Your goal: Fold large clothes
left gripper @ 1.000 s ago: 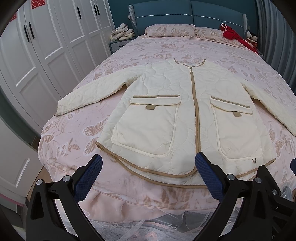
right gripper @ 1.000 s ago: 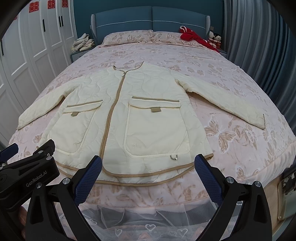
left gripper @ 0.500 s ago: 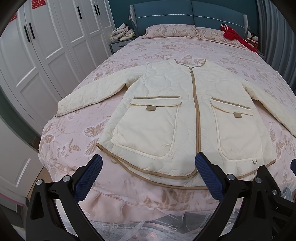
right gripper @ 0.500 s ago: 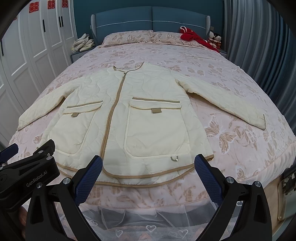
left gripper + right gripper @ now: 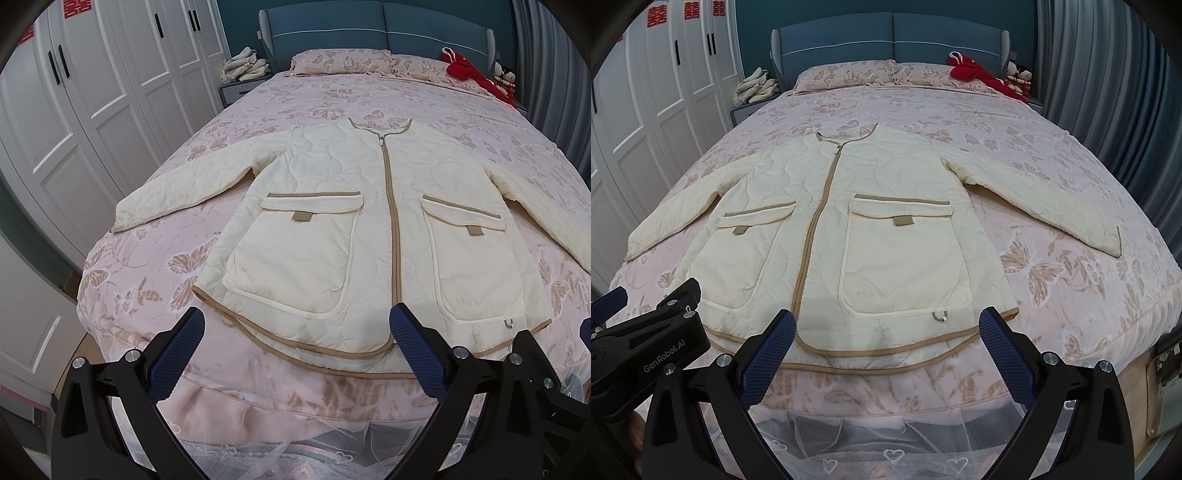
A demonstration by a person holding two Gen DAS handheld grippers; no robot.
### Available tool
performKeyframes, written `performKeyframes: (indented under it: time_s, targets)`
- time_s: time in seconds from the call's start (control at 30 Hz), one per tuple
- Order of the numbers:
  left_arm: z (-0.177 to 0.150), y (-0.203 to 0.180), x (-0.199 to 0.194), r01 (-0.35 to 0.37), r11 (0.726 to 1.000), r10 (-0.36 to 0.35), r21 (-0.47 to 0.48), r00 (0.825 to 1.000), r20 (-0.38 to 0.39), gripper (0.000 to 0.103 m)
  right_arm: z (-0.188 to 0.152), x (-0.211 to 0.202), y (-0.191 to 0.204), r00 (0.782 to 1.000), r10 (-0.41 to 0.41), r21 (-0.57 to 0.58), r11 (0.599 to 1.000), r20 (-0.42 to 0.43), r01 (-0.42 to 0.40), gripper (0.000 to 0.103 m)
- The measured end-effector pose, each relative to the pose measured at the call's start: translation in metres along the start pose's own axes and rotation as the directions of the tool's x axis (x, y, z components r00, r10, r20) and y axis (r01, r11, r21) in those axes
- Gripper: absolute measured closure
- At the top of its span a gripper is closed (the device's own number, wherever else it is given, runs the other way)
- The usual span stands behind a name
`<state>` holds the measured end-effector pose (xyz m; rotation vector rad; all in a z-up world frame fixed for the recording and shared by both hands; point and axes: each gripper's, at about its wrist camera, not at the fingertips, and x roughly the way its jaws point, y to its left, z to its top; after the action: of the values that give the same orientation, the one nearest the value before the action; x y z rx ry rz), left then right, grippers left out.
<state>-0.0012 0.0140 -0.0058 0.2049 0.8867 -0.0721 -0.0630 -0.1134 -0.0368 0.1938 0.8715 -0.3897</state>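
Observation:
A cream quilted jacket (image 5: 332,206) (image 5: 894,221) with tan trim, a zipped front and two patch pockets lies flat, front up, on the pink bed (image 5: 147,266) (image 5: 1071,295). Both sleeves are spread out to the sides, and its hem is at the foot edge. My left gripper (image 5: 295,347) is open, hovering just short of the hem's left half. My right gripper (image 5: 886,347) is open too, just short of the hem's right half. Neither holds anything. The left gripper's body (image 5: 646,343) shows at the lower left of the right wrist view.
White wardrobe doors (image 5: 74,110) line the left side of the bed. A nightstand bears folded cloths (image 5: 755,86). A red garment (image 5: 982,74) and dolls lie by the pillows. Grey curtains (image 5: 1108,92) hang on the right. A lace bed skirt (image 5: 886,435) hangs below the foot edge.
Both views have shifted very slightly: the jacket sits a touch lower and nearer in each. Both grippers remain open.

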Motion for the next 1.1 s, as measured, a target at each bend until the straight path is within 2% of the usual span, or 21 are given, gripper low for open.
performKeyframes:
  time_s: [0.1,0.2,0.3,0.43,0.57,0.73,0.93,1.03,1.1]
  targets:
    - [-0.001,0.001,0.001,0.004,1.0,-0.004,-0.001,1.0,-0.004,0.005,0.004,0.001,0.002,1.0,-0.002,-0.008,1.0,-0.001,0.002,0.005]
    - [-0.001,0.003,0.009,0.017,1.0,-0.017,-0.002,1.0,-0.016,0.005,0.006,0.008,-0.006,0.999,0.036,0.007,0.999,-0.023,-0.036,0.005]
    - [0.004,0.008,0.015,0.017,1.0,-0.017,-0.012,1.0,-0.006,0.005,0.01,0.022,-0.035,0.997,0.071,0.099,0.993,-0.044,-0.066,0.005]
    - [0.016,0.019,0.035,0.025,0.999,-0.026,-0.038,0.999,-0.026,0.005,0.018,0.05,-0.107,0.996,0.025,0.244,0.97,-0.08,-0.005,0.005]
    - [0.027,0.025,0.058,0.021,0.998,-0.025,-0.066,0.997,-0.067,0.005,0.038,0.081,-0.21,0.995,-0.045,0.426,0.901,-0.09,0.079,0.005]
    - [0.04,0.025,0.084,0.028,0.992,-0.043,-0.123,0.991,-0.124,0.005,0.057,0.116,-0.328,0.984,-0.161,0.595,0.783,-0.082,0.178,0.005]
    - [0.052,0.025,0.111,0.053,0.973,-0.094,-0.225,0.98,-0.177,0.005,0.057,0.153,-0.407,0.968,-0.223,0.713,0.66,-0.114,0.236,0.005]
    - [0.058,0.021,0.121,0.051,0.968,-0.098,-0.245,0.978,-0.185,0.005,0.051,0.17,-0.432,0.971,-0.21,0.764,0.605,-0.119,0.224,0.007]
    - [0.061,0.016,0.128,0.046,0.97,-0.095,-0.238,0.976,-0.195,0.005,0.045,0.181,-0.441,0.975,-0.186,0.791,0.575,-0.124,0.211,0.014]
